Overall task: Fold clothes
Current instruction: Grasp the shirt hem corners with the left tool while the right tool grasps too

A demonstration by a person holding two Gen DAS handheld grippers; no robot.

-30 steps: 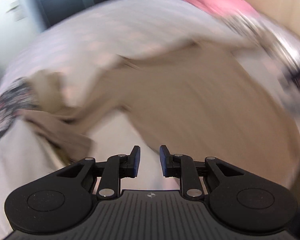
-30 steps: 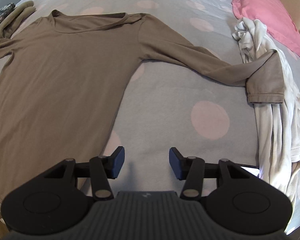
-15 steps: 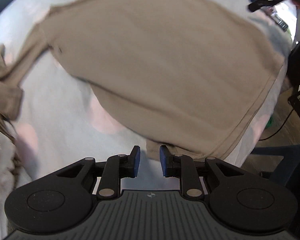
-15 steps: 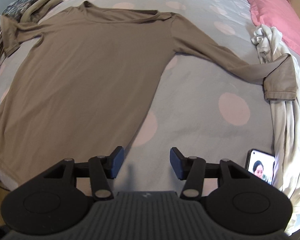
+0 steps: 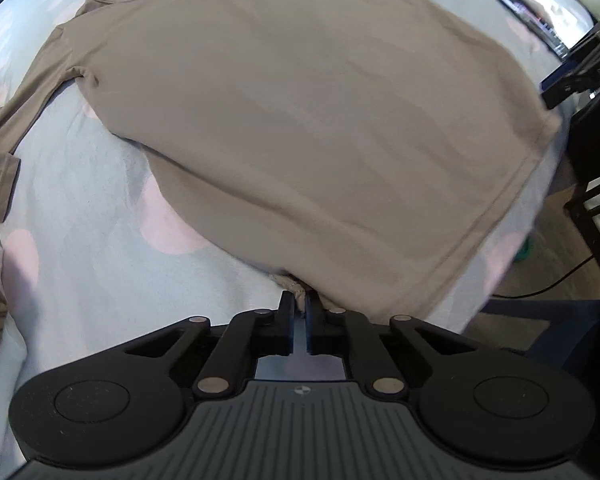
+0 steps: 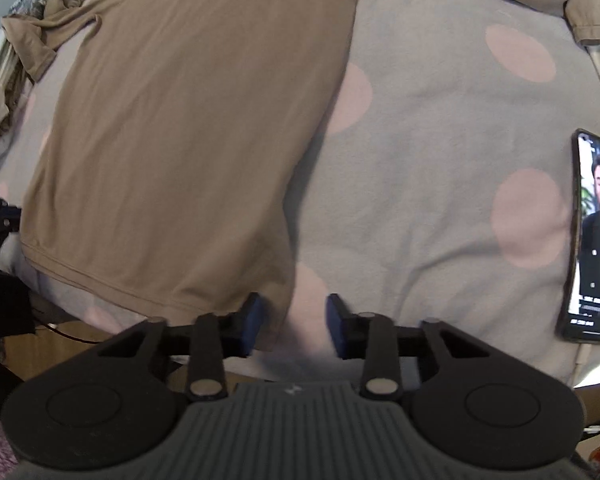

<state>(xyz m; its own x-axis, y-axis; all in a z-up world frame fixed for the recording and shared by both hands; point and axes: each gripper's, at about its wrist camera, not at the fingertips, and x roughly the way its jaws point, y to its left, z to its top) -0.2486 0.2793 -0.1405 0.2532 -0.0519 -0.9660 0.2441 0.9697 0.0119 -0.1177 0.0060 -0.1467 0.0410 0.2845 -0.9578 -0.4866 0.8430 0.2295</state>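
While lying flat near the bed [image 6: 440, 168] front edge, soft limp brown shirt [image 5: 300, 120]: left gripper [image 5: 299, 304] pinching one hem corner shut; right gripper [image 6: 294, 312] closing around the other, not yet pressing.

Tan-brown shirt [image 5: 320, 120] on a grey bedspread [image 6: 440, 168] — pale pink polka dots — black tongs [image 6: 294, 322] with blue pads.
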